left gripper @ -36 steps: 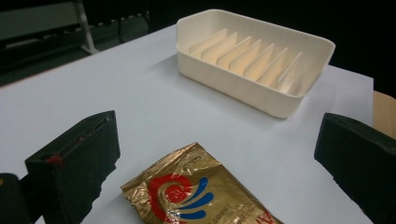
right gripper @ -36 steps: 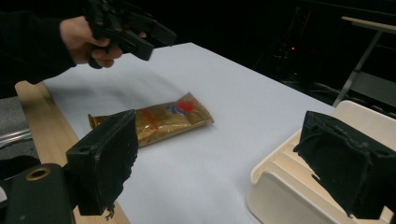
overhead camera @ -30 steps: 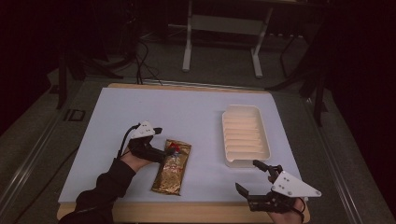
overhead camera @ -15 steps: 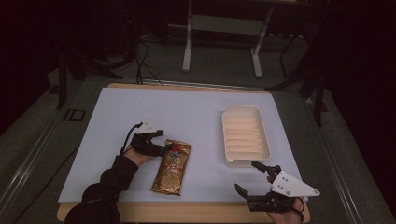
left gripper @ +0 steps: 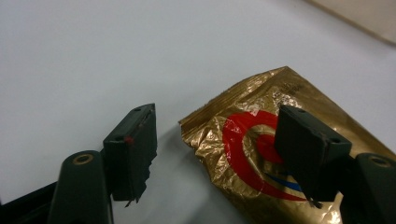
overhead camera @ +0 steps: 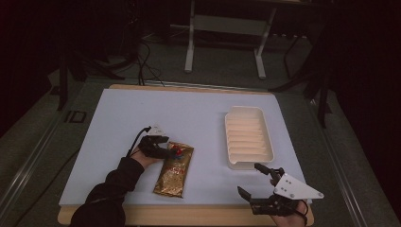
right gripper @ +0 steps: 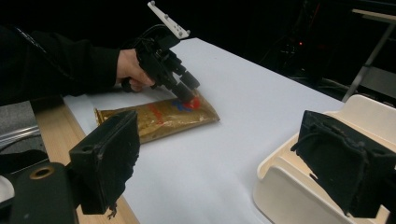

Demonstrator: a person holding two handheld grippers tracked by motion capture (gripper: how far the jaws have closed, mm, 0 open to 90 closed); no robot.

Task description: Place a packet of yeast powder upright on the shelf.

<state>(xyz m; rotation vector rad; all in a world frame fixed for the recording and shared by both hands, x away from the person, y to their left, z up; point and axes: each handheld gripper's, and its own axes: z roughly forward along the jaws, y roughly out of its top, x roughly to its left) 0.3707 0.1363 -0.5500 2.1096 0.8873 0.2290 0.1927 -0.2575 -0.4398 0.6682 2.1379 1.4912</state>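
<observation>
A gold foil packet (overhead camera: 174, 169) with a red and blue mark lies flat on the pale table sheet, left of centre. My left gripper (overhead camera: 163, 150) is low over its far left corner. In the left gripper view the jaws (left gripper: 219, 149) straddle that corner of the packet (left gripper: 261, 116); one pad is over the red mark, the other stands off over bare sheet. They have just been closing, with the corner between them, and no squeeze shows. My right gripper (overhead camera: 249, 179) stands open by the front right edge, nothing between its jaws.
A white ribbed tray (overhead camera: 228, 127) sits right of centre, just beyond my right gripper, with its near corner (right gripper: 289, 186) close to one jaw. The wooden table edge (overhead camera: 189, 215) runs along the front. Dark floor, cables and a stand lie behind.
My left gripper has sunk onto the packet's far corner and its jaws have narrowed. The right gripper, packet and tray have not moved.
</observation>
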